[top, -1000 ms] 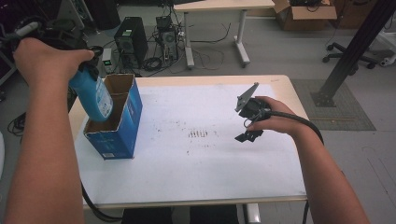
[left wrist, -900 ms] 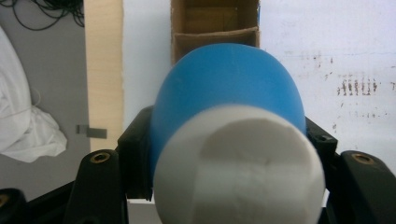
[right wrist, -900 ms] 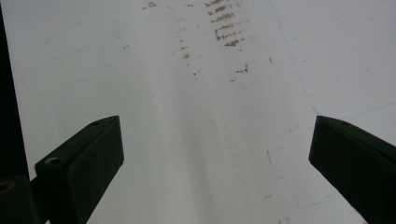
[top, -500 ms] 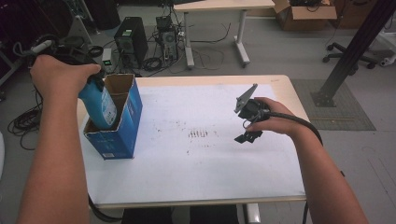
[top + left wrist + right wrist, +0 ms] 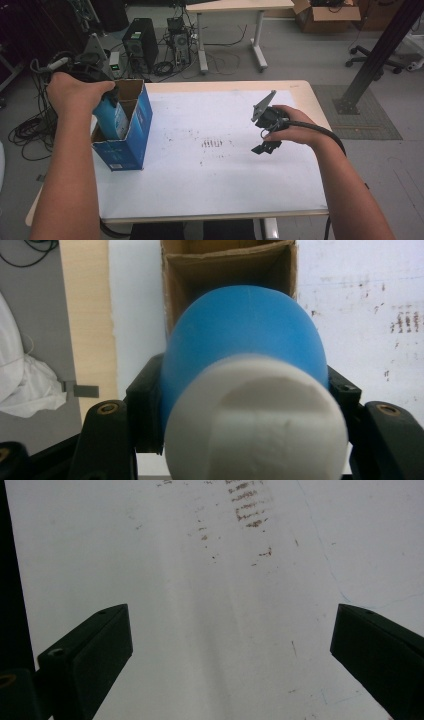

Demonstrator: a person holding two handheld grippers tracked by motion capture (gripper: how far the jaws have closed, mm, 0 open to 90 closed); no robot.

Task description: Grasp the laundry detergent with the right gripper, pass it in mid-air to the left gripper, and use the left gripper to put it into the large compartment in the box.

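A blue bottle (image 5: 114,116) with a white cap (image 5: 255,420) is clamped between my left gripper's jaws (image 5: 245,405), bottom end pointing down into an open blue cardboard box (image 5: 131,132) at the table's left side. The bottle's lower part sits inside the box's brown compartment (image 5: 227,270). My right gripper (image 5: 265,148) hovers over the right half of the white table top (image 5: 210,185), jaws wide apart with nothing between them (image 5: 230,645).
Rust-coloured smudges (image 5: 215,143) mark the middle of the table. Behind the table are a computer tower (image 5: 137,42), tangled cables and another desk (image 5: 235,10). A black post (image 5: 372,55) stands on a mat at the right. A white bag (image 5: 25,385) lies on the floor.
My left gripper has carried the blue bottle down and rightward, from above the box into its opening. The right gripper has stayed where it was.
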